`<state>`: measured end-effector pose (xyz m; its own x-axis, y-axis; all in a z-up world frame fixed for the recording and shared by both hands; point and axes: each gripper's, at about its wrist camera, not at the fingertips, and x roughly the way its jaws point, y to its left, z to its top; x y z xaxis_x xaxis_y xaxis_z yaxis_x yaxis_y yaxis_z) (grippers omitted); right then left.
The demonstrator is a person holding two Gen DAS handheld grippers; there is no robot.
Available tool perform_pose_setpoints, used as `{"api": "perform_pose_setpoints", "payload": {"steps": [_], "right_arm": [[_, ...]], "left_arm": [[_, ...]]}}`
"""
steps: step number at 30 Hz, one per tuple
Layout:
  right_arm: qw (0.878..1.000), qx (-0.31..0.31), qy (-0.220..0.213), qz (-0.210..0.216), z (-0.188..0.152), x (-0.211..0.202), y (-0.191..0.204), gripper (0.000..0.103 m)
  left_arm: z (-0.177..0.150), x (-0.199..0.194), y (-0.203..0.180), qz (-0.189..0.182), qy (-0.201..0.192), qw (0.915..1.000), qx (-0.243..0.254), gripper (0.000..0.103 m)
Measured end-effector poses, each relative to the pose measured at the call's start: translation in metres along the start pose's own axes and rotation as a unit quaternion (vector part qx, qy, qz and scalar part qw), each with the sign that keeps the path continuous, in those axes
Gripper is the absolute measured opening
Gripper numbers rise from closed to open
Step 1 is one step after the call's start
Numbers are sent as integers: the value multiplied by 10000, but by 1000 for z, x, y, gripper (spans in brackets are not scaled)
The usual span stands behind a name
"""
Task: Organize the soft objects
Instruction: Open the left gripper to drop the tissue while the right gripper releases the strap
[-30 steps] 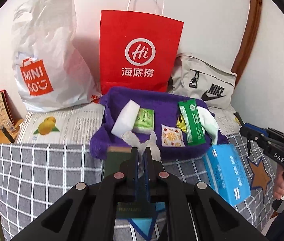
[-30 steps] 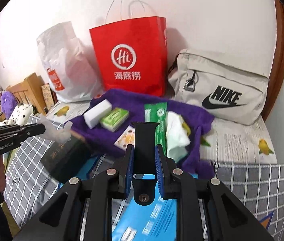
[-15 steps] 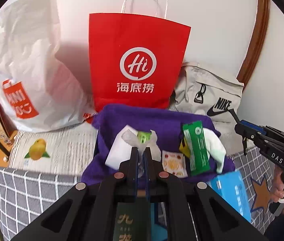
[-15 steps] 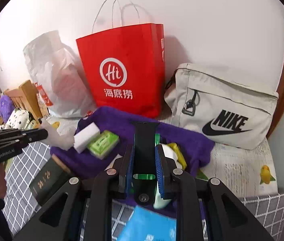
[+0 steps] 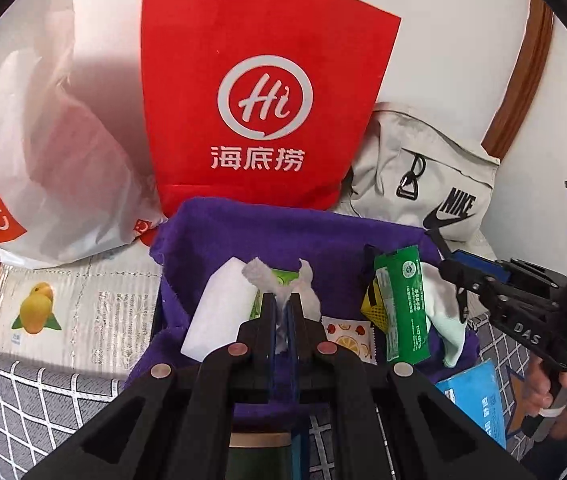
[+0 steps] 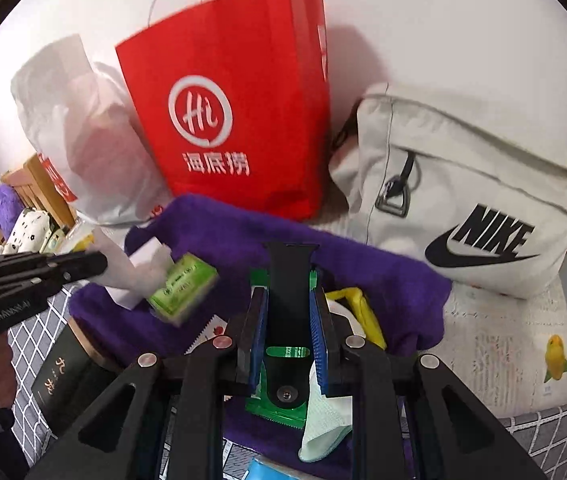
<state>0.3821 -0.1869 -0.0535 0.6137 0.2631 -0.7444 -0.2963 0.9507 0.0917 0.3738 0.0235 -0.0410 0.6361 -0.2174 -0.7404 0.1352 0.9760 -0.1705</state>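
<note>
My left gripper is shut on a crumpled white tissue and holds it above the purple towel. It also shows at the left of the right wrist view. My right gripper is shut on a black strap over the towel. On the towel lie a white sponge block, a small green pack, a long green sachet, a pale green cloth, a yellow packet and a fruit-print sachet.
A red paper bag stands against the wall behind the towel, with a white plastic bag to its left and a beige Nike bag to its right. A blue tissue pack and a dark booklet lie on the checked cover.
Both grippers have moved forward and closer to the towel and the bags. The left still grips the tissue, the right still grips the strap.
</note>
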Motion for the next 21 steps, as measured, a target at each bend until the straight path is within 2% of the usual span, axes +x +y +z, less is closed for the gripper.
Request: {"api": "perform_pose_setpoints", "payload": {"steps": [8,21], "right_arm": [[9988,169,297,-339,-5,14,-17,21],[9977,-43,648,-167,-11,37,-2,22]], "left_arm": [[2,8,-3,-77,35,9999,59,6],[-1,21,-6,6,234,9997,117,6]]}}
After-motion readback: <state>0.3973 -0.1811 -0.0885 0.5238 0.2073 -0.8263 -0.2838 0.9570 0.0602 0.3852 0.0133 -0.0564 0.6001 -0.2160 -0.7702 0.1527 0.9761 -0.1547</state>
